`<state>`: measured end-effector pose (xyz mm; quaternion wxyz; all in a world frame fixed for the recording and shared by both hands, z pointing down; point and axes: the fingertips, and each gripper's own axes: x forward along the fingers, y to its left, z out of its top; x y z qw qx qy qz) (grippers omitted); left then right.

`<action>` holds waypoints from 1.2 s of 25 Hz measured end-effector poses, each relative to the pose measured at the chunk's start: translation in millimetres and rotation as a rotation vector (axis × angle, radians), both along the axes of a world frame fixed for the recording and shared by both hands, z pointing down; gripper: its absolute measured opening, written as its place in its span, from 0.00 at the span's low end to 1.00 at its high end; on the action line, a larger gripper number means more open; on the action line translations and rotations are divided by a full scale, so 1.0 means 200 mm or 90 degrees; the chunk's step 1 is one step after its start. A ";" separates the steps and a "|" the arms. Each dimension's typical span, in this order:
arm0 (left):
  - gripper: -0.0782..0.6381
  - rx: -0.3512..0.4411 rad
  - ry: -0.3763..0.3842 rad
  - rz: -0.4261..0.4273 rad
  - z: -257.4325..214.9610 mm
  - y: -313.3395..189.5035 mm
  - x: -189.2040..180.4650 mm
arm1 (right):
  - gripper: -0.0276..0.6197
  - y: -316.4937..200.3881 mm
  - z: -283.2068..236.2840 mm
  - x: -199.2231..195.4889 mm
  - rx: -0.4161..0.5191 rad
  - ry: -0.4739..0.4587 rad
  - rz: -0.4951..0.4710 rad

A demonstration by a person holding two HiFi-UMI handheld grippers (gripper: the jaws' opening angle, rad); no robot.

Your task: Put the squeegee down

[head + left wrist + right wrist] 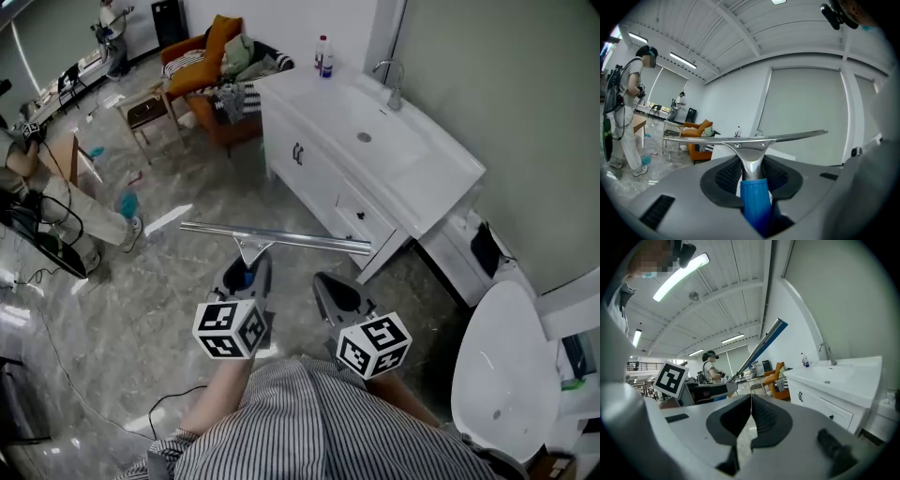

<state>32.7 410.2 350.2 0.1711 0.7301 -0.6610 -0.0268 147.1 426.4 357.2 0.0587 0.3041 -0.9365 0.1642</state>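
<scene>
Two grippers show in the head view, side by side above a striped shirt. The left gripper (247, 270) carries the squeegee (277, 238), whose long metal blade lies crosswise in the air over the grey floor (141, 319), just in front of the white sink cabinet (375, 159). From above the grip itself is hard to make out. The right gripper (326, 283) sits just beside it, below the blade. A toilet (506, 366) stands at the right and an orange armchair (211, 66) is at the far end of the room.

In the left gripper view, the jaws are clamped on the squeegee's blue handle. The metal neck rises between the ribbed pads, and the blade spans the view level above them. A person (626, 108) stands at the left.

In the right gripper view, the jaws are pressed together with nothing between them. The blade slants up behind them, and the sink cabinet lies to the right.
</scene>
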 end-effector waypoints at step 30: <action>0.28 -0.021 -0.017 0.040 0.07 -0.95 -0.32 | 0.07 -0.93 0.10 -0.36 -0.016 0.014 0.035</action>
